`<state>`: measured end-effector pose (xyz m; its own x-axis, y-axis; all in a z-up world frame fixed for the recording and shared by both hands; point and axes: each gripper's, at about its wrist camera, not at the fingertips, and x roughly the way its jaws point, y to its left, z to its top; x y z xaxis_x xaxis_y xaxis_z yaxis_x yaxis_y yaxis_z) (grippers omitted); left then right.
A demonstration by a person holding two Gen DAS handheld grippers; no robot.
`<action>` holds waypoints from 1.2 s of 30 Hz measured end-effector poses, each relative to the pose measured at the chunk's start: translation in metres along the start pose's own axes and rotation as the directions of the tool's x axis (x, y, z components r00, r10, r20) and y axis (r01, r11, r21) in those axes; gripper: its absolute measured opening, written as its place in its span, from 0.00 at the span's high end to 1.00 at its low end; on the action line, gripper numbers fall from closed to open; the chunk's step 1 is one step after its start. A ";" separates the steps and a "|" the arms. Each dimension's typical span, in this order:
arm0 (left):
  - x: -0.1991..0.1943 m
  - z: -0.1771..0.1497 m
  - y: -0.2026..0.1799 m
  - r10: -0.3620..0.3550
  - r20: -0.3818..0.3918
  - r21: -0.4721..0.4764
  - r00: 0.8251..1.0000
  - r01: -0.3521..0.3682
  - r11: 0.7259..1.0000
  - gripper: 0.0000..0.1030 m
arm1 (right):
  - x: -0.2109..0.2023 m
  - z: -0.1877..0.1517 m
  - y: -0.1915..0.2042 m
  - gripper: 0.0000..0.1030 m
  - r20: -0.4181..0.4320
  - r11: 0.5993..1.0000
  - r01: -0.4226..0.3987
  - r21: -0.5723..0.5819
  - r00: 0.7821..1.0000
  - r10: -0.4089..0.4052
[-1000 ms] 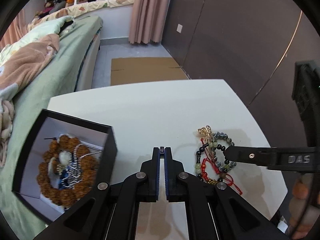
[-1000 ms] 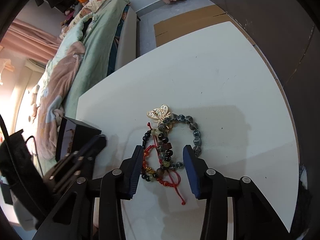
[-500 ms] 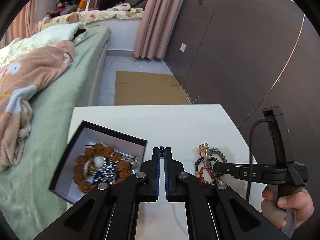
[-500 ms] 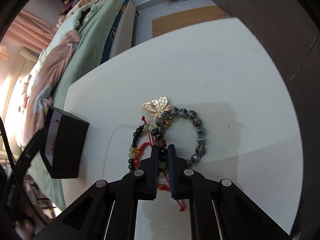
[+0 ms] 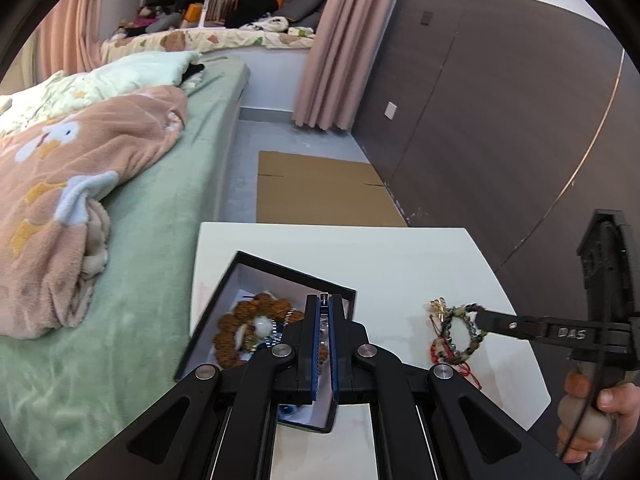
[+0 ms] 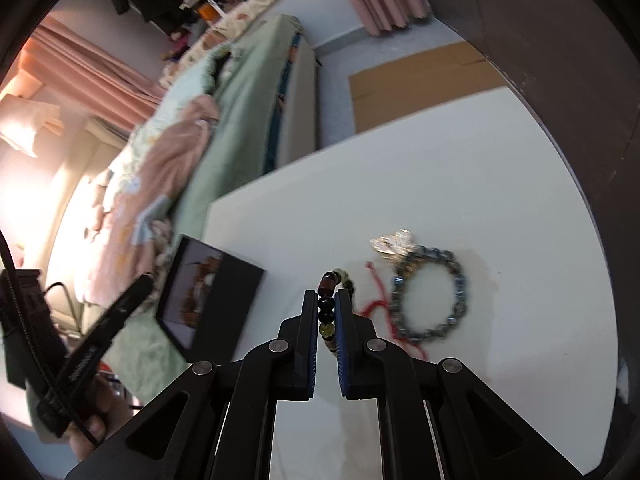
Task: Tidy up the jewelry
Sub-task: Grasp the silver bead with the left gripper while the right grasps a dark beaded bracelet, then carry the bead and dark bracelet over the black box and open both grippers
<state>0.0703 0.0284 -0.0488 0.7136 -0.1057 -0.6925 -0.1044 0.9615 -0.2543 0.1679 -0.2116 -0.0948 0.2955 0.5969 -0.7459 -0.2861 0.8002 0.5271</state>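
Nearby, the green bed [image 5: 168, 208] ran along the white table [image 5: 400, 256], where a black box [image 5: 256, 268] already held brown bead jewelry [image 5: 240, 320]. Over it hung the left gripper [image 5: 325, 304], jaws nearly together and empty. The right gripper [image 6: 326, 308] pinched a dark beaded bracelet [image 6: 326, 304], beside a grey bead bracelet [image 6: 460, 280] and gold butterfly brooch [image 6: 394, 242].
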 end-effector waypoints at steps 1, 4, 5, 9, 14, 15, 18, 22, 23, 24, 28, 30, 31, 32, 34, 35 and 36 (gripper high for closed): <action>0.000 0.000 0.002 0.004 0.000 -0.003 1.000 -0.004 1.000 0.97 | -0.003 0.000 0.003 0.91 0.011 1.000 -0.011 -0.005 1.000 0.011; -0.001 0.000 0.007 0.011 -0.007 -0.008 1.000 -0.012 1.000 0.97 | -0.009 -0.001 0.015 0.91 0.030 0.999 -0.033 -0.022 0.999 0.034; -0.001 0.000 0.008 0.014 -0.009 -0.008 1.000 -0.014 1.000 0.97 | -0.009 -0.001 0.019 0.91 0.033 0.999 -0.041 -0.026 0.999 0.042; 0.002 -0.001 0.010 0.044 -0.039 -0.003 0.998 -0.044 0.999 0.97 | -0.010 0.000 0.033 0.91 0.041 0.996 -0.072 -0.044 0.996 0.074; 0.011 -0.003 0.017 0.044 -0.102 -0.037 0.994 -0.048 0.998 0.96 | -0.008 0.002 0.054 0.91 0.054 0.991 -0.118 -0.061 0.991 0.121; 0.013 -0.003 0.019 0.039 -0.112 -0.044 0.993 -0.044 0.998 0.96 | -0.007 0.003 0.058 0.91 0.056 0.990 -0.125 -0.066 0.990 0.128; 0.011 -0.001 0.022 0.040 -0.102 -0.051 0.994 -0.045 0.998 0.94 | -0.004 0.004 0.065 0.91 0.054 0.987 -0.147 -0.069 0.987 0.150; 0.004 0.004 0.029 0.033 -0.071 -0.074 0.997 -0.038 0.997 0.34 | 0.000 0.006 0.071 0.91 0.052 0.984 -0.163 -0.070 0.985 0.167; 0.002 0.005 0.031 0.029 -0.061 -0.083 0.998 -0.034 0.996 0.06 | 0.000 0.006 0.071 0.91 0.053 0.983 -0.167 -0.071 0.984 0.171; -0.002 0.006 0.033 0.027 -0.039 -0.097 0.999 -0.031 0.995 0.03 | 0.000 0.006 0.072 0.91 0.054 0.983 -0.172 -0.071 0.983 0.176; -0.009 0.014 0.040 0.036 -0.007 -0.117 0.999 -0.036 0.992 0.03 | 0.001 0.007 0.076 0.91 0.048 0.978 -0.194 -0.079 0.979 0.198; -0.011 0.016 0.048 0.036 0.000 -0.141 0.999 -0.036 0.989 0.03 | 0.005 0.007 0.079 0.91 0.038 0.975 -0.205 -0.083 0.977 0.209; -0.012 0.018 0.053 0.038 0.004 -0.151 0.999 -0.037 0.988 0.03 | 0.008 0.007 0.081 0.91 0.032 0.974 -0.211 -0.084 0.976 0.214; -0.013 0.019 0.055 0.041 0.007 -0.158 0.999 -0.040 0.987 0.03 | 0.011 0.008 0.082 0.91 0.025 0.973 -0.215 -0.083 0.976 0.218; -0.016 0.021 0.062 0.048 0.017 -0.170 0.999 -0.045 0.984 0.03 | 0.017 0.007 0.087 0.91 0.012 0.970 -0.229 -0.081 0.973 0.231; -0.016 0.021 0.064 0.051 0.020 -0.175 0.998 -0.047 0.983 0.03 | 0.019 0.006 0.088 0.91 0.007 0.969 -0.236 -0.079 0.971 0.237; -0.018 0.022 0.068 0.057 0.025 -0.183 0.998 -0.051 0.982 0.03 | 0.022 0.006 0.090 0.91 0.001 0.966 -0.246 -0.076 0.969 0.247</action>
<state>0.0655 0.1010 -0.0391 0.7235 -0.0447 -0.6889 -0.2661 0.9027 -0.3380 0.1542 -0.1265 -0.0609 0.2164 0.7763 -0.5921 -0.4182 0.6217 0.6623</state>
